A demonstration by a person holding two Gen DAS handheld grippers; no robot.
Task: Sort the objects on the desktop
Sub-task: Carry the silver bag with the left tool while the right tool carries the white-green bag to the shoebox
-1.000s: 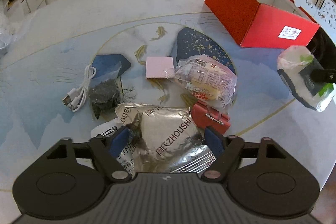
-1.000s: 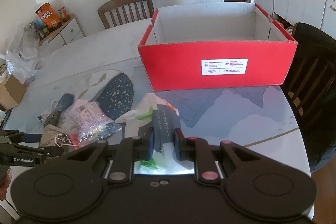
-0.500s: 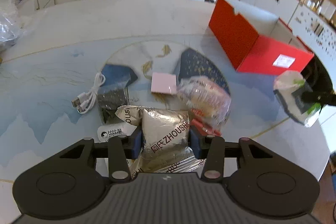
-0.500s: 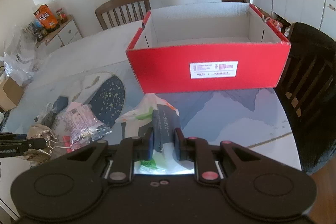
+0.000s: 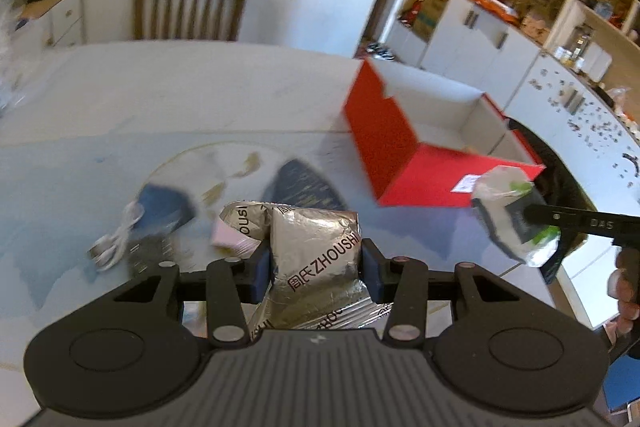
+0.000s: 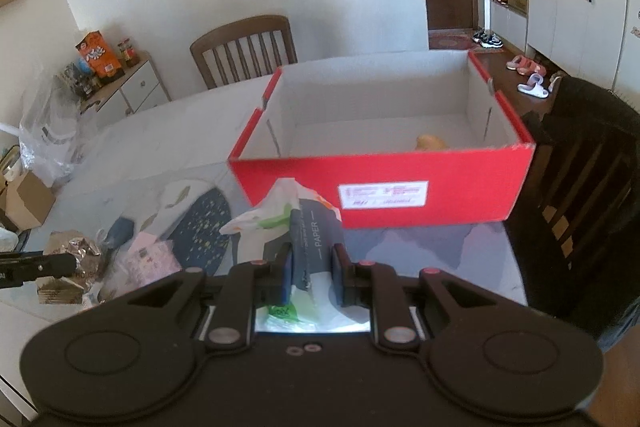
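My left gripper [image 5: 316, 269] is shut on a silver foil snack bag [image 5: 316, 251] marked ZHOUSHI, lifted off the table. My right gripper [image 6: 312, 265] is shut on a tissue pack [image 6: 310, 239] in white, green and dark wrapping, held in the air just in front of the open red box [image 6: 384, 183]. In the left wrist view that tissue pack [image 5: 516, 215] hangs at the right, before the red box [image 5: 400, 155]. A small yellowish item [image 6: 430, 143] lies inside the box. The foil bag [image 6: 76, 259] also shows at the far left of the right wrist view.
On the table [image 5: 120, 99] lie a white USB cable [image 5: 118, 239], a dark packet [image 5: 150, 247] and a pink pad [image 5: 230, 237]. A clear snack packet [image 6: 148, 259] lies left of the tissue pack. A wooden chair [image 5: 188, 11] stands beyond the table, a dark chair [image 6: 580, 179] right of the box.
My left gripper closed on the foil bag and lifted it off the table. My right gripper carried the tissue pack up and toward the red box.
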